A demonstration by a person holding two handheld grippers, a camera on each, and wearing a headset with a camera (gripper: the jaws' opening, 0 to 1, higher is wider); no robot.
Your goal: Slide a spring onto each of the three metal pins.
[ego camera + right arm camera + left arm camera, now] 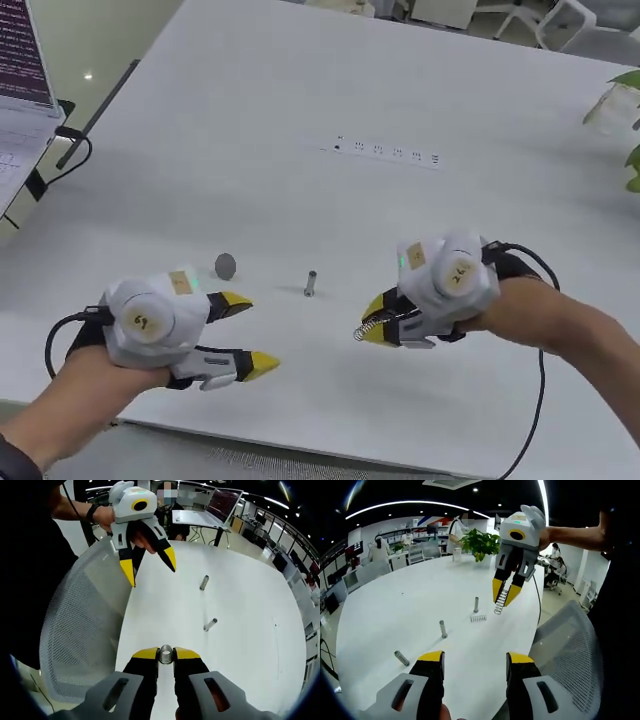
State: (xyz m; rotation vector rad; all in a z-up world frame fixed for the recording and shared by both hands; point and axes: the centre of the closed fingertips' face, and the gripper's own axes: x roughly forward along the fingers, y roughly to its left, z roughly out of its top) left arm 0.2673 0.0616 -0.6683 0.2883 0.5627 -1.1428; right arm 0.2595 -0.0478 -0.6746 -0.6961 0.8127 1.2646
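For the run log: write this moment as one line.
left gripper open, empty | right gripper shut on spring, held off the table | pin upright, bare

2 grippers (tips toward each other): left gripper point(252, 332) spread wide, right gripper point(374, 322) pinching a spring point(361, 329).

White worktable point(300, 100), open laptop point(20, 70), potted plant point(480, 542), mesh chair point(85, 615), ceiling strip light point(395, 505)

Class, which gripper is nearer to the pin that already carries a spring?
Left. The left gripper is close beside the sprung pin; the right gripper, holding a spring, is farther off, past a bare pin.
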